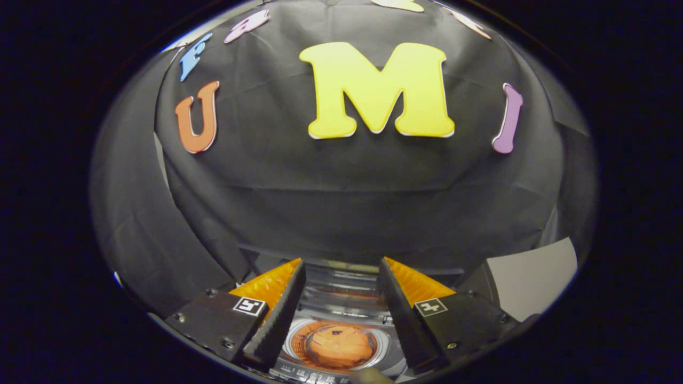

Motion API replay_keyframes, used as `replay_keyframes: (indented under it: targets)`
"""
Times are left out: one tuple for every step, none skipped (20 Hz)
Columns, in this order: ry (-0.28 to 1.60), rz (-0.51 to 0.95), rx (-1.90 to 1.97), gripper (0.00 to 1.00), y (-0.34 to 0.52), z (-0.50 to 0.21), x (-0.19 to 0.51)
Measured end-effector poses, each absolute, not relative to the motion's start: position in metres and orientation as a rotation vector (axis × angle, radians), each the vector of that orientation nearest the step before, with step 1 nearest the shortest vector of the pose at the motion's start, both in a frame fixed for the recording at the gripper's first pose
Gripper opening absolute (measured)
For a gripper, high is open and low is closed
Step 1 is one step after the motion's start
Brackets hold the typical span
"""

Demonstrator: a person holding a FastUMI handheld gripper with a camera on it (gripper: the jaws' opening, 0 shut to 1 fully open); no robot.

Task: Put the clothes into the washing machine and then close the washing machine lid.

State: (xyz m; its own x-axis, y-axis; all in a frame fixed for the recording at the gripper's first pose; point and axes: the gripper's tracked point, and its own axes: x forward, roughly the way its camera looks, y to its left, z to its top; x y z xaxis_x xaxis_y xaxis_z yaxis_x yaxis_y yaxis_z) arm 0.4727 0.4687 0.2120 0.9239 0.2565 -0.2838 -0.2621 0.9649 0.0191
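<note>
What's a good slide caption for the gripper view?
Open gripper above washing machine, orange clothes in drum.

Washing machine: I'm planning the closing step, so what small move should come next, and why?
Probably reach for the lid: orange clothes already lie in the washing machine drum below the open, empty gripper, and the lid stands raised beyond its fingers.

Hand-held gripper, fingers apart, nothing between.
</note>
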Motion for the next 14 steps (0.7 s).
replay_keyframes:
  targets:
    - [0.282,0.261,-0.017,0.89,0.471,0.214,0.477]
    - [0.278,0.250,-0.017,0.92,0.473,0.217,0.483]
    - [0.273,0.232,-0.020,0.93,0.472,0.218,0.490]
    - [0.267,0.214,-0.022,0.93,0.470,0.220,0.495]
    - [0.273,0.203,-0.023,0.93,0.471,0.217,0.499]
    - [0.283,0.191,-0.017,0.93,0.473,0.215,0.505]
    - [0.294,0.172,-0.009,0.93,0.472,0.211,0.512]
    - [0.301,0.150,-0.007,0.93,0.470,0.209,0.520]
    - [0.309,0.140,-0.002,0.93,0.472,0.206,0.526]
    - [0.321,0.139,0.001,0.93,0.475,0.203,0.532]
    - [0.321,0.140,-0.003,0.93,0.476,0.201,0.535]
    - [0.317,0.136,-0.006,0.93,0.477,0.200,0.540]
    - [0.332,0.134,-0.007,0.93,0.479,0.194,0.543]
    - [0.348,0.133,0.005,0.93,0.481,0.189,0.545]
